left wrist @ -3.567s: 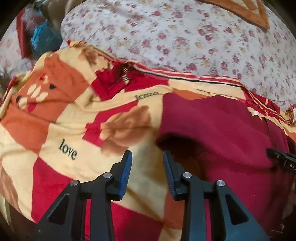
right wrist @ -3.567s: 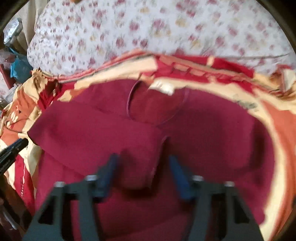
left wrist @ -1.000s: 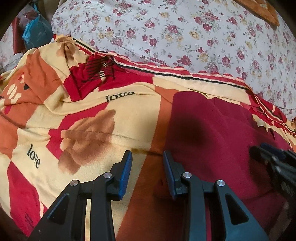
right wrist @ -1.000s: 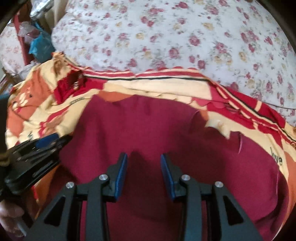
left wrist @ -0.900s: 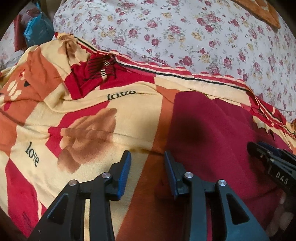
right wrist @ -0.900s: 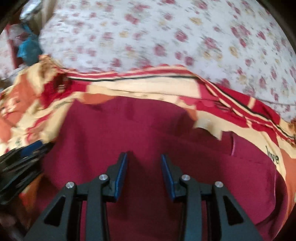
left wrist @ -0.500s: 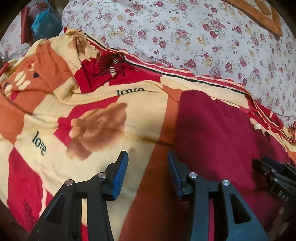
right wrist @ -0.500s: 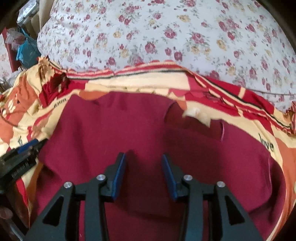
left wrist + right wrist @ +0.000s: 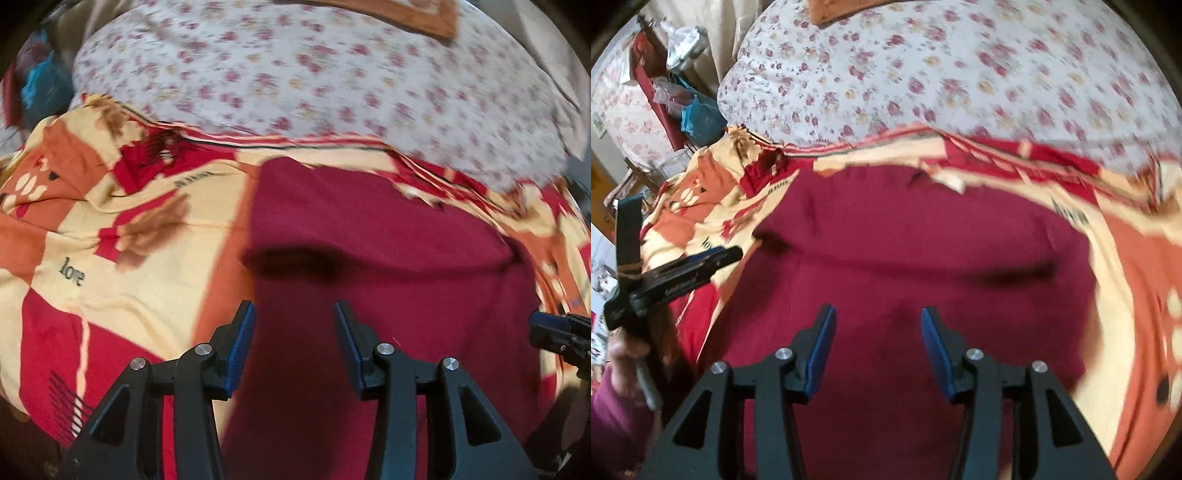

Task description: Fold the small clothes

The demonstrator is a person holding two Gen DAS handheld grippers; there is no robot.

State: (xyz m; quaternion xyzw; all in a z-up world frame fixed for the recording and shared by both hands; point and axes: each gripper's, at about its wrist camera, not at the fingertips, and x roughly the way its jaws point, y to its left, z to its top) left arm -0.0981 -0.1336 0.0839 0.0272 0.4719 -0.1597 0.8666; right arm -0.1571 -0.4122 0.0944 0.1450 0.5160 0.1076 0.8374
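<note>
A dark red garment (image 9: 369,236) lies spread on a patterned blanket (image 9: 110,229), with a fold line running across its middle. It also fills the right wrist view (image 9: 905,240). My left gripper (image 9: 293,343) is open and empty above the garment's near left part. My right gripper (image 9: 875,347) is open and empty above the garment's near middle. The right gripper's tip shows at the right edge of the left wrist view (image 9: 554,328). The left gripper shows at the left of the right wrist view (image 9: 683,269).
A white floral bedsheet (image 9: 314,81) covers the bed beyond the blanket. An orange cloth (image 9: 388,14) lies at the far edge. Bags and clutter (image 9: 687,107) stand to the far left beside the bed.
Both grippers have pulled back and opened wider. The garment now shows a fold across its middle. The left gripper has shifted right, over the garment.
</note>
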